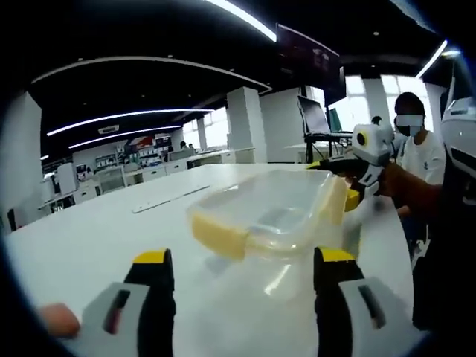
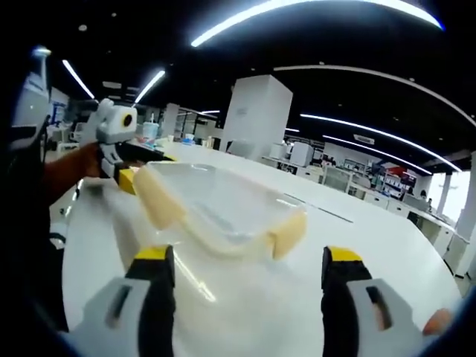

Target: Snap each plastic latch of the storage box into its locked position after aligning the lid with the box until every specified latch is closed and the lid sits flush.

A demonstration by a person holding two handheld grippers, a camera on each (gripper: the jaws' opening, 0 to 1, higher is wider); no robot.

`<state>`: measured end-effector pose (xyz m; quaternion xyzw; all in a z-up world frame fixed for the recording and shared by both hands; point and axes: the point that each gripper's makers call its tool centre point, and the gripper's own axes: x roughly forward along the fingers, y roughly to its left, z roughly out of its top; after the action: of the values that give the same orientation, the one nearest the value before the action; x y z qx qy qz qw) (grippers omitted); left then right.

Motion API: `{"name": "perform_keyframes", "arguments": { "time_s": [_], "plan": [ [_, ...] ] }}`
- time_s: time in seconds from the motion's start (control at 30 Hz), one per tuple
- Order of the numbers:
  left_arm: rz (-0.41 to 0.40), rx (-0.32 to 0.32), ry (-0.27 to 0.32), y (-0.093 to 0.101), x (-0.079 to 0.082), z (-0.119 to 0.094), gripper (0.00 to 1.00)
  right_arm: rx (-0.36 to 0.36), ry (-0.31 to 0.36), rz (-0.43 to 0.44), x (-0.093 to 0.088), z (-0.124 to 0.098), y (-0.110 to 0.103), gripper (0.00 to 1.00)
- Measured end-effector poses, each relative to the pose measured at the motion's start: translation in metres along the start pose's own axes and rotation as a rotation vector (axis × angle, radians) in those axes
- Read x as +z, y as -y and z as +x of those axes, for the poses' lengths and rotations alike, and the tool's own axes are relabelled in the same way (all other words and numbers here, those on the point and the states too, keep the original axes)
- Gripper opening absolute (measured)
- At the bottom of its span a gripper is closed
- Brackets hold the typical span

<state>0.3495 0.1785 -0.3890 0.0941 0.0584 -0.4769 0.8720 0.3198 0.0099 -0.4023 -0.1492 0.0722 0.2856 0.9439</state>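
Probably an open-plan lab: long white benches [image 1: 89,230], pillars [image 2: 256,111], ceiling strip lights [image 2: 312,11].

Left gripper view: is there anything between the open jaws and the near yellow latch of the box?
Nothing visible. Between the left gripper and the near latch of the box lies bare white table. The right gripper sits at the far end.

Clear glossy plastic storage box [image 1: 271,212], matt yellow latches [image 1: 219,236], smooth white table [image 1: 111,230].
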Motion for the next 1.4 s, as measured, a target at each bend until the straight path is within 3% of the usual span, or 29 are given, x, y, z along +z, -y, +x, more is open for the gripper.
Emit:
{"name": "perform_keyframes", "arguments": {
  "time_s": [0.4, 1.03, 1.4],
  "plan": [
    [0.074, -0.042, 0.006, 0.005, 0.001, 0.007, 0.74, 0.042, 0.017, -0.014, 0.001, 0.007, -0.002, 0.77],
    [-0.003, -0.072, 0.025, 0.002, -0.001, 0.012, 0.76, 0.075, 0.021, 0.029, 0.0, 0.011, -0.007, 0.74],
    [-0.016, -0.059, 0.02, 0.0, -0.002, 0.018, 0.83, 0.092, 0.025, 0.019, 0.002, 0.012, -0.01, 0.73]
  ]
}}
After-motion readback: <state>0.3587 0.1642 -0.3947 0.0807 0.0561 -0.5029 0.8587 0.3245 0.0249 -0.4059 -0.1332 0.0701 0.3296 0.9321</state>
